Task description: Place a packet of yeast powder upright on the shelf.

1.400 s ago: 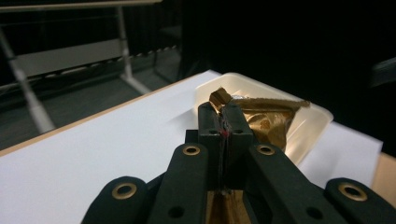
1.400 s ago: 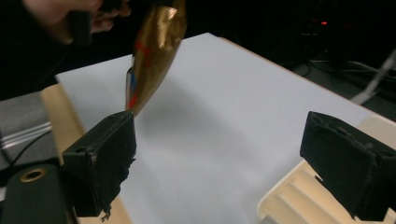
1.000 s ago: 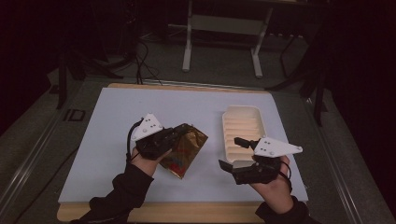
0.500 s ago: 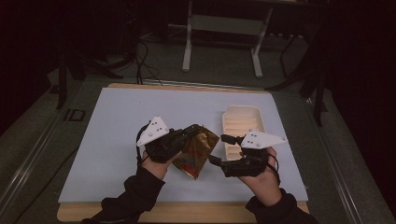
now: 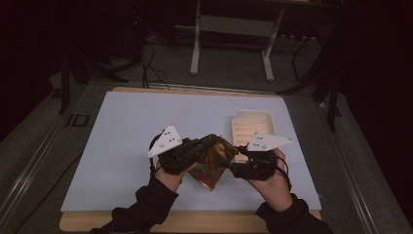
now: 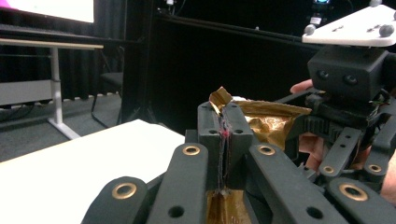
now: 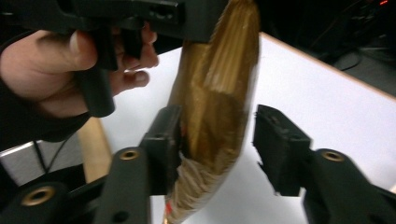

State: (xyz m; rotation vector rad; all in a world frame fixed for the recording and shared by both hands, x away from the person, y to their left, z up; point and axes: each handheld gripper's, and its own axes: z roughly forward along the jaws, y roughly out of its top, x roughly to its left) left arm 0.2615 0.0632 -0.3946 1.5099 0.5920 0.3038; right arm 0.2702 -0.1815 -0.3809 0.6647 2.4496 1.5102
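A gold foil pouch (image 5: 210, 171) hangs above the white table (image 5: 122, 131), near its front edge. My left gripper (image 5: 206, 145) is shut on the pouch's upper edge; in the left gripper view the jaws (image 6: 224, 135) pinch the crumpled foil (image 6: 273, 122) flat. My right gripper (image 5: 225, 164) faces it from the right. Its jaws (image 7: 217, 135) have just been closing with the pouch (image 7: 219, 79) between them. One pad touches the foil and a gap remains at the other pad. The left gripper's body (image 7: 140, 14) and its hand sit above the pouch.
A cream ribbed tray (image 5: 253, 119) lies on the table just behind my right gripper. The table's wooden front edge (image 5: 195, 222) runs under the person's forearms. Metal desk legs (image 5: 195, 44) stand on the floor beyond the table.
The right gripper moved left to the pouch and its jaws narrowed around it. The left gripper carried the pouch a little to the right.
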